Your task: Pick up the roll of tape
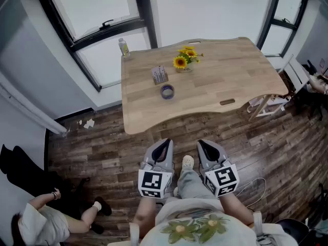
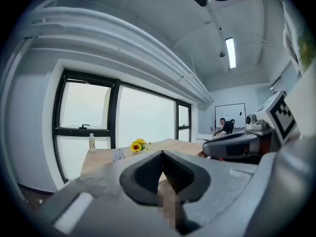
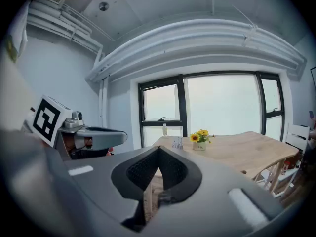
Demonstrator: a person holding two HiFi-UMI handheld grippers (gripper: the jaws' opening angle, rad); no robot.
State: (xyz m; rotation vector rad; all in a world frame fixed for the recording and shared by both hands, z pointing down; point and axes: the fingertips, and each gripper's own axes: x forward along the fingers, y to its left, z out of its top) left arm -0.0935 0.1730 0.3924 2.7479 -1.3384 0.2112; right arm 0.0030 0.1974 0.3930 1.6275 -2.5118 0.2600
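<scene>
Roll of tape [image 1: 167, 91] flat on surface [image 1: 241, 70], hole up, well ahead. Left claw [image 1: 164, 143] nearer than right claw [image 1: 201, 143]. Both clenched, empty.

Bare table [image 1: 241, 81] fronts tape roll [image 1: 167, 91]; card holder [image 1: 159, 75] stands behind.

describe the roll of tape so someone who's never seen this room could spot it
Find the light wooden table under the windows. On its left half, nearer the front edge, lies the roll of tape, just in front of a small box and the pot of sunflowers. It is the only flat bluish ring.
</scene>
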